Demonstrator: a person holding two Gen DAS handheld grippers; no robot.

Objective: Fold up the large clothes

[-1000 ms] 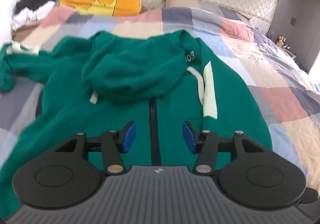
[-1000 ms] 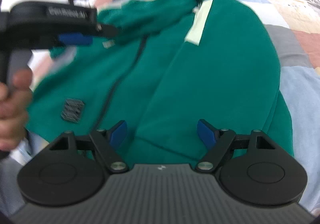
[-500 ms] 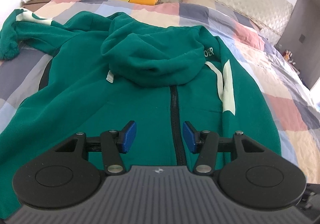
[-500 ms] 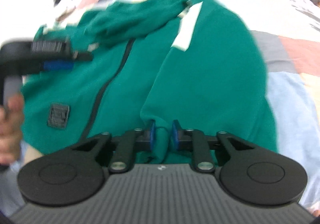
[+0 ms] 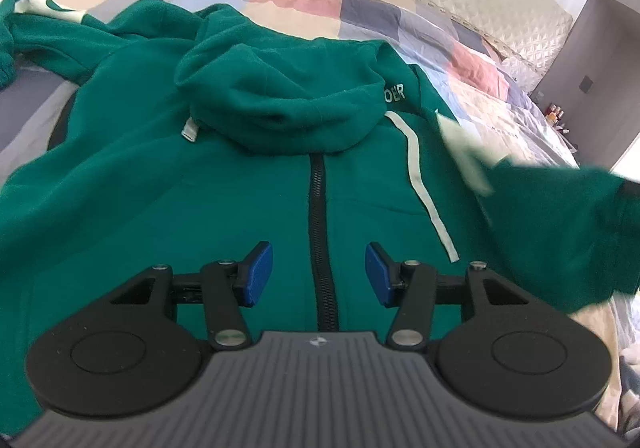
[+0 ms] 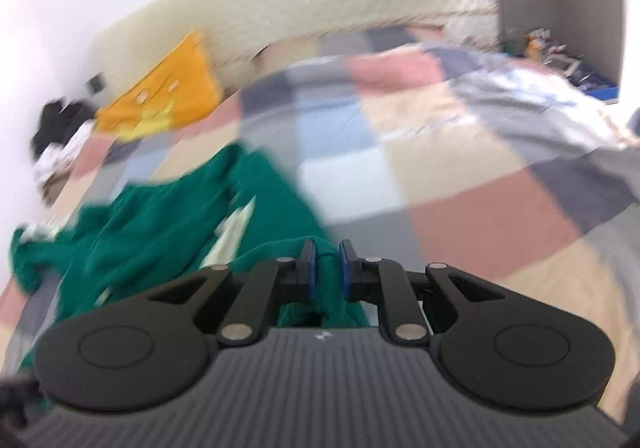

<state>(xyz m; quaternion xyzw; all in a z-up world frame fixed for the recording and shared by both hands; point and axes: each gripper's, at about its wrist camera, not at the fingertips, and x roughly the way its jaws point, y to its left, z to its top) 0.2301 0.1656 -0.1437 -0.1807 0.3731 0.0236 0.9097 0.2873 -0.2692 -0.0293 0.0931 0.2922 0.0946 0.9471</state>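
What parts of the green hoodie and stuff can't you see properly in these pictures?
- Hoodie bottom hem: left wrist view, hidden behind the left gripper.
- Hoodie lettering: left wrist view, partly hidden by the hood.
- Which part the right gripper pinches: right wrist view, motion-blurred.

Right claw (image 6: pixel 325 266) in foreground, blue pads closing on bunched fold of green hoodie (image 6: pixel 168 224); cloth pinched between them, rest trailing down-left over bed (image 6: pixel 460 175). Pale stripe (image 6: pixel 236 226) showed on hoodie near claw. Whole view smeared by motion blur. Patchwork quilt (image 6: pixel 360 151) of pink, blue, grey, cream squares covered bed. Orange pillow (image 6: pixel 168 87) lay against cream quilted headboard (image 6: pixel 320 3). Dark and white clothes pile (image 6: pixel 60 131) at far left.
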